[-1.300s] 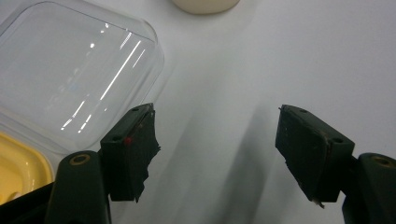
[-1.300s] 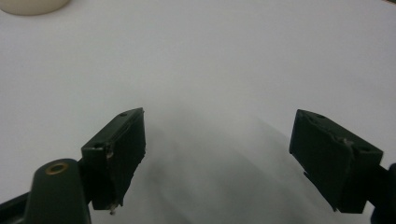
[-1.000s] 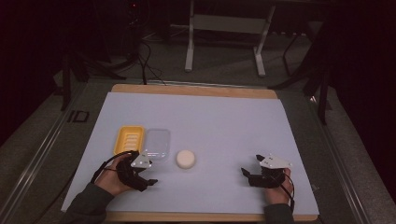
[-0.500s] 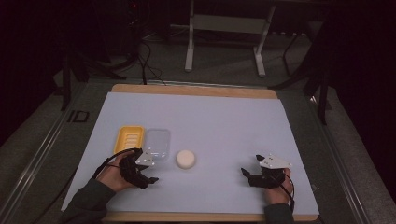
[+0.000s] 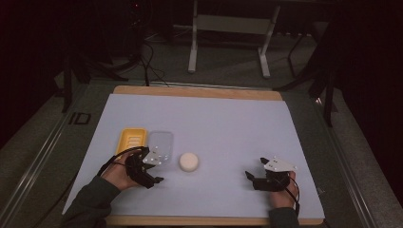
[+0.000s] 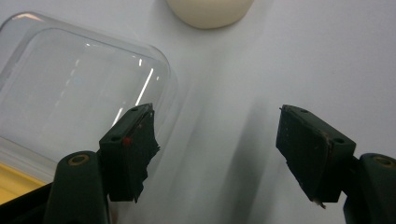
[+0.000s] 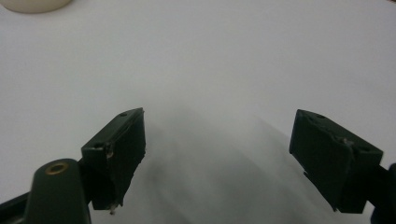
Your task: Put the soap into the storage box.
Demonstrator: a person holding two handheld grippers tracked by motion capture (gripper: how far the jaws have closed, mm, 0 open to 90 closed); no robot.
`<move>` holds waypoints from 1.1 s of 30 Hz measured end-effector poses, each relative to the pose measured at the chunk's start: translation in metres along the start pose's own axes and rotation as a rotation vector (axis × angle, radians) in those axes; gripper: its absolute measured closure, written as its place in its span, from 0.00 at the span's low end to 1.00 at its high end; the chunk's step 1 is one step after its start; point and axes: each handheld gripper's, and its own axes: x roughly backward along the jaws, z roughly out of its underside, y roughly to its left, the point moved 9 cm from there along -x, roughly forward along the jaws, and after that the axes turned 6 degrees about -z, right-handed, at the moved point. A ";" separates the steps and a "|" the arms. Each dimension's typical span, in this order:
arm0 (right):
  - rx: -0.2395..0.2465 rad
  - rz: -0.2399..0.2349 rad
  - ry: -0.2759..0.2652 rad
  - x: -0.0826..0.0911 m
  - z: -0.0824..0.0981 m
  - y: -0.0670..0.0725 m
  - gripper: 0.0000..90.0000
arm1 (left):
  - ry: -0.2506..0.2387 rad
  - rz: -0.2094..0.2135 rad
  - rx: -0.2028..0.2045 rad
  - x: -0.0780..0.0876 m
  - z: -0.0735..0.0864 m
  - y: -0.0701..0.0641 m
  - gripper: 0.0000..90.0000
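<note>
1. The clear plastic lid [image 5: 160, 143] lay flat on the pale sheet [image 5: 228, 128] at the near left, its left edge just beside the yellow tray [image 5: 131, 140].
2. In the left gripper view the clear plastic lid [image 6: 74, 88] sat under and beyond the left-hand jaw, with a strip of the yellow tray [image 6: 16, 184] at the bottom left corner.
3. The left gripper [image 5: 151, 167] hovered at the lid's near edge; its jaws stood apart with only bare sheet between them, gripping nothing.
4. A round cream-white block [image 5: 188, 162] rested just right of the lid, apart from it.
5. The right gripper [image 5: 259, 176] sat well apart at the near right, jaws spread over bare sheet and holding nothing.
6. The sheet covered a wooden board [image 5: 199, 91].
</note>
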 end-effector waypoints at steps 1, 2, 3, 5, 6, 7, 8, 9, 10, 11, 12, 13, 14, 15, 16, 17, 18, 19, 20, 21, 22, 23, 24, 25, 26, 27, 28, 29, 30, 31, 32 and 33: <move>0.000 0.000 0.000 0.000 0.000 0.000 0.20 | 0.000 0.000 0.000 0.000 0.000 0.000 0.32; 0.001 0.000 0.000 0.000 0.000 0.000 0.20 | -0.001 0.000 -0.004 0.001 -0.002 0.001 0.32; 0.001 0.000 0.000 0.000 0.000 0.000 0.20 | -0.001 0.000 -0.004 0.001 -0.002 0.001 0.32; 0.002 0.000 0.000 0.000 0.000 0.000 0.20 | 0.000 -0.001 -0.009 0.002 -0.004 0.002 0.32; 0.002 0.000 0.001 0.000 0.000 0.000 0.20 | 0.001 -0.001 -0.012 0.002 -0.005 0.002 0.32; 0.002 0.000 0.000 0.000 0.000 0.000 0.20 | 0.002 0.000 -0.013 0.002 -0.006 0.003 0.32; 0.003 -0.001 0.000 0.000 0.000 0.000 0.20 | 0.004 -0.001 -0.012 0.002 -0.006 0.003 0.32; 0.003 -0.001 0.001 0.000 0.000 0.000 0.20 | 0.006 -0.001 -0.014 0.002 -0.007 0.003 0.32; 0.004 0.000 0.002 0.000 0.000 0.000 0.20 | 0.008 -0.002 -0.016 0.002 -0.007 0.003 0.32; 0.004 0.000 0.002 0.000 0.000 0.000 0.20 | 0.010 0.000 -0.017 0.002 -0.008 0.004 0.32; 0.003 0.000 0.002 0.000 0.000 0.000 0.20 | 0.014 -0.001 -0.019 0.002 -0.008 0.004 0.31; 0.003 -0.001 0.002 0.000 0.000 0.000 0.20 | 0.016 0.000 -0.019 0.002 -0.008 0.004 0.31; 0.004 -0.001 0.002 0.000 0.000 0.000 0.20 | 0.016 0.002 -0.019 0.002 -0.008 0.005 0.31; 0.004 0.000 0.002 0.000 0.000 0.000 0.20 | 0.018 0.004 -0.018 0.002 -0.008 0.005 0.31; 0.004 0.000 0.002 0.000 0.000 0.000 0.20 | 0.019 0.006 -0.018 0.001 -0.009 0.005 0.31; 0.004 0.000 0.002 0.000 0.000 0.000 0.20 | 0.020 0.008 -0.017 0.000 -0.009 0.005 0.31; 0.004 0.000 0.001 0.000 0.000 0.000 0.20 | 0.026 0.010 -0.020 0.000 -0.009 0.005 0.31; 0.004 0.000 0.001 0.000 0.000 0.000 0.20 | 0.027 0.012 -0.022 -0.001 -0.010 0.005 0.31; 0.004 0.000 0.001 0.000 0.000 0.000 0.20 | 0.031 0.012 -0.022 -0.001 -0.011 0.005 0.31; 0.004 0.000 0.001 0.000 0.000 0.000 0.20 | 0.032 0.014 -0.027 -0.001 -0.012 0.005 0.31; 0.004 0.000 0.001 0.000 0.000 0.000 0.20 | 0.031 0.013 -0.026 -0.001 -0.013 0.005 0.31; 0.004 0.000 0.001 0.000 0.000 0.000 0.20 | 0.030 0.014 -0.027 -0.001 -0.014 0.005 0.31; 0.004 0.000 0.001 0.000 0.000 0.000 0.20 | 0.033 0.013 -0.030 -0.001 -0.015 0.006 0.30; 0.003 -0.001 0.001 0.000 0.000 0.000 0.20 | 0.030 0.014 -0.026 -0.002 -0.016 0.006 0.30; 0.003 -0.001 0.001 0.000 0.000 0.000 0.20 | 0.032 0.016 -0.027 -0.002 -0.017 0.006 0.30; 0.004 -0.001 0.002 0.000 0.000 0.000 0.20 | 0.033 0.016 -0.028 -0.002 -0.018 0.006 0.30; 0.004 -0.001 0.002 0.000 0.000 0.000 0.20 | 0.035 0.014 -0.029 -0.002 -0.019 0.006 0.29; 0.004 -0.001 0.001 0.000 0.000 0.000 0.20 | 0.039 0.014 -0.033 -0.002 -0.020 0.007 0.29; 0.004 -0.001 0.001 0.000 0.000 0.000 0.20 | 0.039 0.014 -0.031 -0.002 -0.020 0.007 0.29; 0.004 -0.001 0.001 0.000 0.000 0.000 0.20 | 0.038 0.014 -0.031 -0.002 -0.022 0.007 0.28; 0.004 -0.001 0.001 0.000 0.000 0.000 0.20 | 0.041 0.012 -0.035 -0.002 -0.022 0.007 0.28; 0.003 -0.001 0.000 0.000 0.000 0.000 0.20 | 0.042 0.012 -0.035 -0.002 -0.023 0.007 0.27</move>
